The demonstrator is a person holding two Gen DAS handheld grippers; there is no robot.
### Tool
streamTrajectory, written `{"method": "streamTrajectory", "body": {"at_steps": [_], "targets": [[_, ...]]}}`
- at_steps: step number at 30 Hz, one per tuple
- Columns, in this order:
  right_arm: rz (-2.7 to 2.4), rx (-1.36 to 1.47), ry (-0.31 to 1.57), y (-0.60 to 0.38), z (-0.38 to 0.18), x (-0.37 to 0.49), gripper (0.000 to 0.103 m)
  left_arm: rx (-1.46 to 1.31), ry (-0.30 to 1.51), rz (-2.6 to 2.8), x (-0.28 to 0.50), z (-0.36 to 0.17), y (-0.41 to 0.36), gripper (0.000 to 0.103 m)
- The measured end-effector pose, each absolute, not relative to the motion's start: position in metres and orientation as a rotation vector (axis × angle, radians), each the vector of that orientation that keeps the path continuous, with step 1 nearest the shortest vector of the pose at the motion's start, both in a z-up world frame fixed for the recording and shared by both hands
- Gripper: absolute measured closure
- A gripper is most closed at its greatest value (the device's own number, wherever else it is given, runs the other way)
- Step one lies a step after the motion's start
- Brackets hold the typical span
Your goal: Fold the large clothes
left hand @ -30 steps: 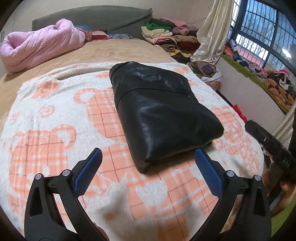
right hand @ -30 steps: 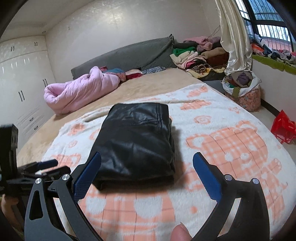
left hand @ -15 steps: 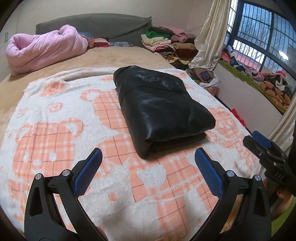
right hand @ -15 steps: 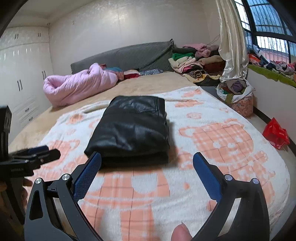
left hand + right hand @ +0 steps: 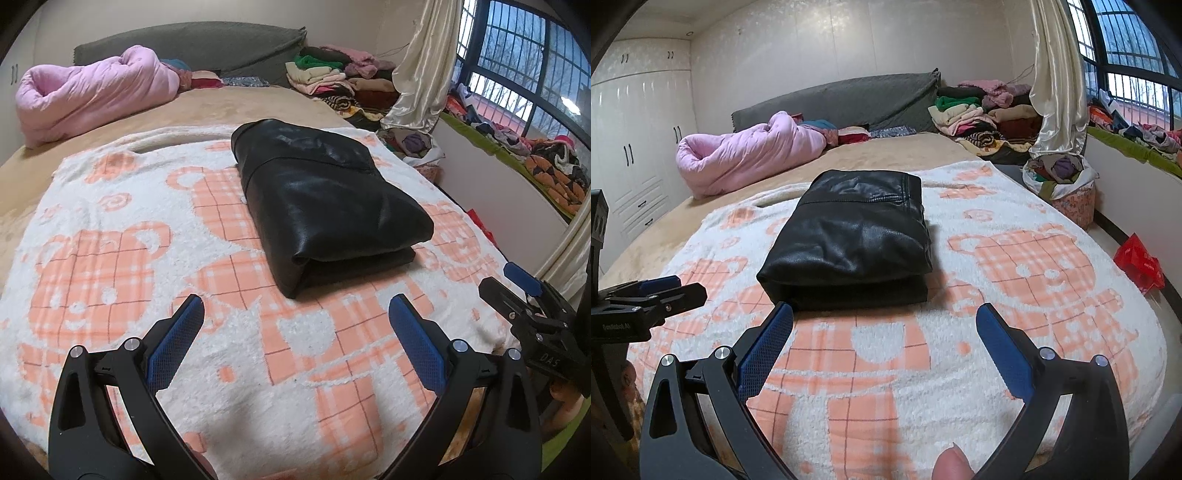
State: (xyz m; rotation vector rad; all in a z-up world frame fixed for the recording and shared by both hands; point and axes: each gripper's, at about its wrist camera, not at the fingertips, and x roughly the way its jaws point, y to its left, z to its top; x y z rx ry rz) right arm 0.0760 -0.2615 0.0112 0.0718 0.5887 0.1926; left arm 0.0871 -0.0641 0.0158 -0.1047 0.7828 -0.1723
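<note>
A black leather jacket (image 5: 325, 199) lies folded into a thick rectangle on a white blanket (image 5: 110, 266) with orange checked bears, spread over the near part of a bed (image 5: 897, 155). Its folded edge faces the cameras, with 2 layers showing at the near end.

The left hand-held gripper (image 5: 295, 317) hovers above the blanket just short of the jacket, its blue-padded fingers (image 5: 177, 332) spread wide and holding nothing. The right hand-held gripper (image 5: 884, 325) is likewise spread and empty — its left fingertip sits close to the jacket's near corner in the right wrist view, though I cannot tell if it touches. A fingertip (image 5: 951, 463) of the person shows at the bottom edge of that view.

Each camera also catches the other tool at the frame's side, off the blanket's edge.

Farther back on the bed lies a rolled pink quilt (image 5: 92, 88) — behind it, a grey headboard (image 5: 849, 99). A pile of folded clothes (image 5: 979, 110) sits at the bed's far right corner beside a pale curtain (image 5: 1056, 81). White wardrobes (image 5: 635, 147) stand along the left wall, and a red object (image 5: 1139, 260) lies on the floor to the right.
</note>
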Motion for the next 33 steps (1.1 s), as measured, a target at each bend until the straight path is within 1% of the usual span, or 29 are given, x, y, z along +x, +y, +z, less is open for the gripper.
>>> {"method": "streamTrajectory", "body": {"at_steps": [33], "targets": [[0.182, 0.078, 0.616, -0.2648, 0.0052, 0.0763, 0.004, -0.097, 0.779, -0.132, 0.0865, 0.0186, -0.0587, 0.009]]}}
